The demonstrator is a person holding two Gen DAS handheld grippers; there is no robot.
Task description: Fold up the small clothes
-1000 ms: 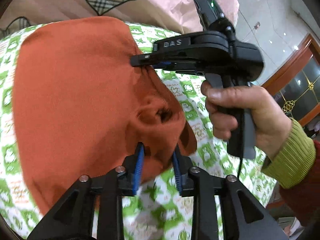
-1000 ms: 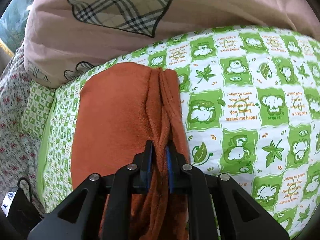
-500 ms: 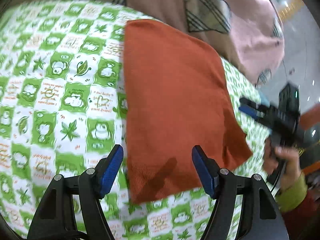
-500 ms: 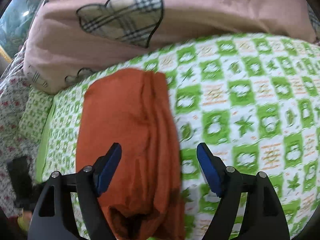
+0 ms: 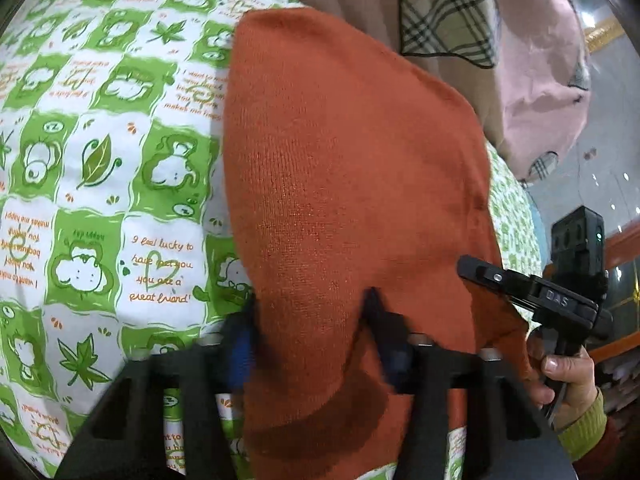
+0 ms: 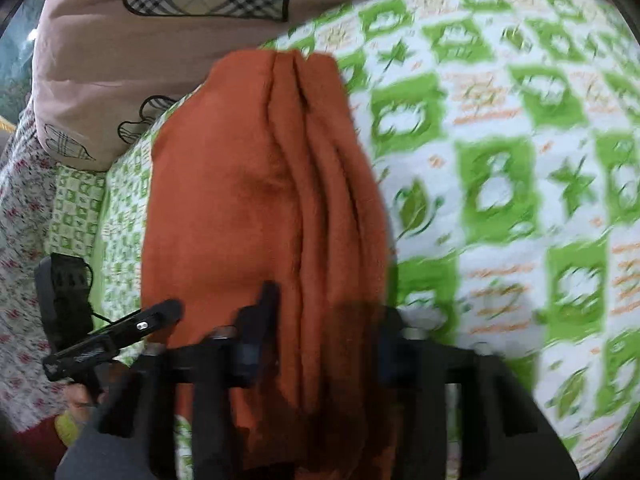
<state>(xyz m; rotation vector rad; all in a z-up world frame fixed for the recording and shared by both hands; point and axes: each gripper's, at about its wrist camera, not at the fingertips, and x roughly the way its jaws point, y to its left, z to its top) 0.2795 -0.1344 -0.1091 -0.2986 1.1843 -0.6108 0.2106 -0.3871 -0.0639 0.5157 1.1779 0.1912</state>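
- Left wrist view: orange knitted garment [image 5: 352,184] lying flat on the green-and-white printed sheet [image 5: 100,168], long axis running from the near edge up and away toward the pink quilt [image 5: 536,92] with checked patches.
- Far end narrower and rounded at its corners; near end under the left gripper [image 5: 310,332].
- Jaws of the left gripper just been closing, blurred, one on each side of a strip of the cloth's near end; whether the pads press cannot be told.
- Right gripper [image 5: 480,274] at the garment's right edge, held by a hand [image 5: 564,376] in a yellow-green cuff.
- Right wrist view: same garment [image 6: 256,208] lengthwise away from the camera, lengthwise pleats along its right side, far end close to the quilt [image 6: 160,40].
- Right gripper [image 6: 324,340] jaws just been closing, astride the pleated near end; contact lost in blur.
- Left gripper [image 6: 160,316] at the garment's left edge.
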